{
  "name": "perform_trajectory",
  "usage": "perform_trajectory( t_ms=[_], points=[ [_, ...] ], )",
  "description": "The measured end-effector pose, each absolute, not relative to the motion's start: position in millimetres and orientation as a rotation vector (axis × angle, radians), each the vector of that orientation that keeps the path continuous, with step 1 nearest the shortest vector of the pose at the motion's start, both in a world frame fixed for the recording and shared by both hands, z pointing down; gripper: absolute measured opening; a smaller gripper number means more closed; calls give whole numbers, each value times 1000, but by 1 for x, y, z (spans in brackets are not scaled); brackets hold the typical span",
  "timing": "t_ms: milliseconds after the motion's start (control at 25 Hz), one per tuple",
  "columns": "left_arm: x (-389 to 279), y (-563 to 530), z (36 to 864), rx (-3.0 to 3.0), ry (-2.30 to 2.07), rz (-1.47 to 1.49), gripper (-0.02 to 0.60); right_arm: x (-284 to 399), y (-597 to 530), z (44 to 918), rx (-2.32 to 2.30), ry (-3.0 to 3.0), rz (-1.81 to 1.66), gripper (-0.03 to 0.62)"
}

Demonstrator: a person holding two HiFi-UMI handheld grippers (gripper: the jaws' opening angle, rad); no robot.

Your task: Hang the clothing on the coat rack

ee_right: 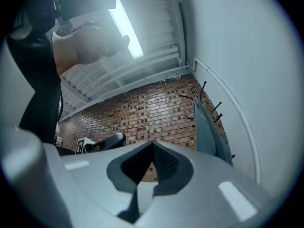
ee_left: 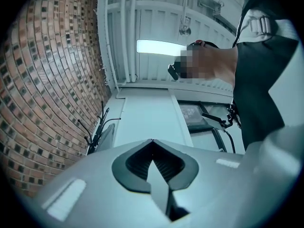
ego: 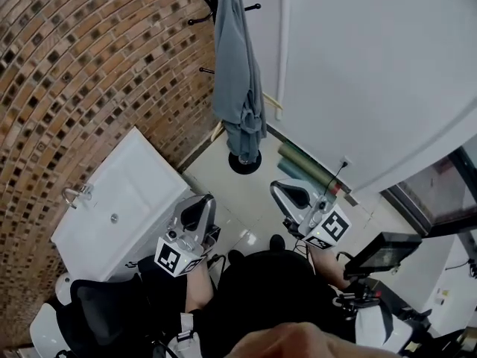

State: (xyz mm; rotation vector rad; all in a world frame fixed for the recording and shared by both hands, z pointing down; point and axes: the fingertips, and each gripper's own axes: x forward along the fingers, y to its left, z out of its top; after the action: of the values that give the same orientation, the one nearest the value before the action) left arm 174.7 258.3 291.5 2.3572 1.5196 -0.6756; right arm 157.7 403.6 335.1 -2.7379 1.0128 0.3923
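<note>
- While the grey-blue garment [ego: 237,73] hung draped from an upper hook of the coat rack [ego: 244,162], its folds fell down the pole almost to the round black base; the rack stood in the corner between the brick wall [ego: 74,88] and a white wall, well apart from both grippers.
- Left gripper [ego: 200,209] was held close to the person's body, its jaws pressed together with nothing between them; its own view looked up past the closed tips toward the ceiling.
- Right gripper [ego: 289,194] likewise had its jaws fully together and empty; its own view caught the garment on the rack, off to the right of the tips.
- By its slack, bunched drape the cloth looked soft, limp and fairly light; it would likely sag and slide rather than keep a shape, and a thin pinch could slip off.
- Were it to need resetting, the sounder hold seemed to be the thick gathered fabric near the top, just below the hook; a pull on the dangling lower end would probably drag it off the peg.
</note>
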Motion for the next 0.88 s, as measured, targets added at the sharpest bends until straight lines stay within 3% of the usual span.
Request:
perform_trajectory(
  t_ms=[520,880],
  points=[
    [161,380,288,2357,1638,-620,3,129,501,343,-2721,1050,459,0],
    [157,391,302,2517,1594,-558,3,134,524,363,-2649,1095,448,0]
  ],
)
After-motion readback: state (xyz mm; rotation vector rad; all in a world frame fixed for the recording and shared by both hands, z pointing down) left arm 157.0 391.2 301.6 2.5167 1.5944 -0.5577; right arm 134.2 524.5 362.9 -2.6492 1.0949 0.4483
